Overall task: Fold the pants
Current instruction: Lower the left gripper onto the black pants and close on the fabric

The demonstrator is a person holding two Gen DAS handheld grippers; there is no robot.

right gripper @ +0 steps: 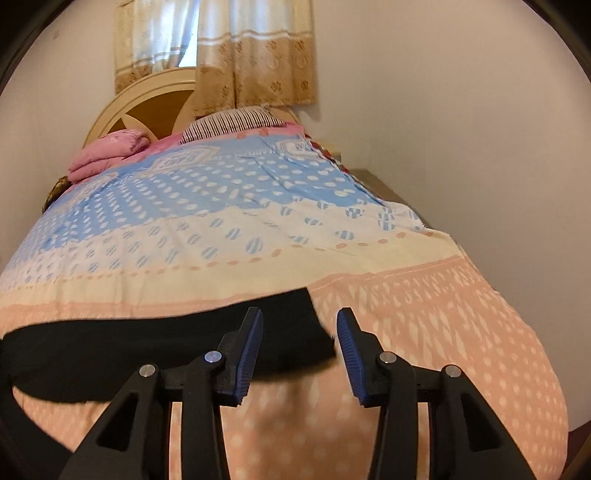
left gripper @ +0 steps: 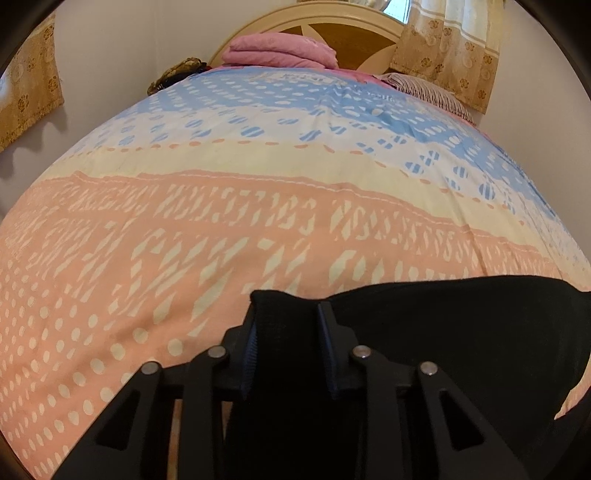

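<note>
Black pants (left gripper: 461,332) lie on the patterned bedspread (left gripper: 184,258) near the foot of the bed. In the left wrist view my left gripper (left gripper: 288,310) is closed on a bunched corner of the pants, with black fabric filling the gap between the fingers. In the right wrist view the pants (right gripper: 129,343) stretch as a dark band to the left. My right gripper (right gripper: 299,321) is open just past the pants' right end. Its left finger (right gripper: 251,343) is over the black fabric and its right finger is over the bedspread (right gripper: 424,314). Nothing is between them.
A folded pink blanket (left gripper: 280,50) and a striped pillow (right gripper: 232,122) lie by the wooden headboard (left gripper: 332,29). Patterned curtains (right gripper: 255,55) hang behind. A wall (right gripper: 480,129) runs along the bed's right side. A dark bundle (left gripper: 177,72) sits at the bed's far left.
</note>
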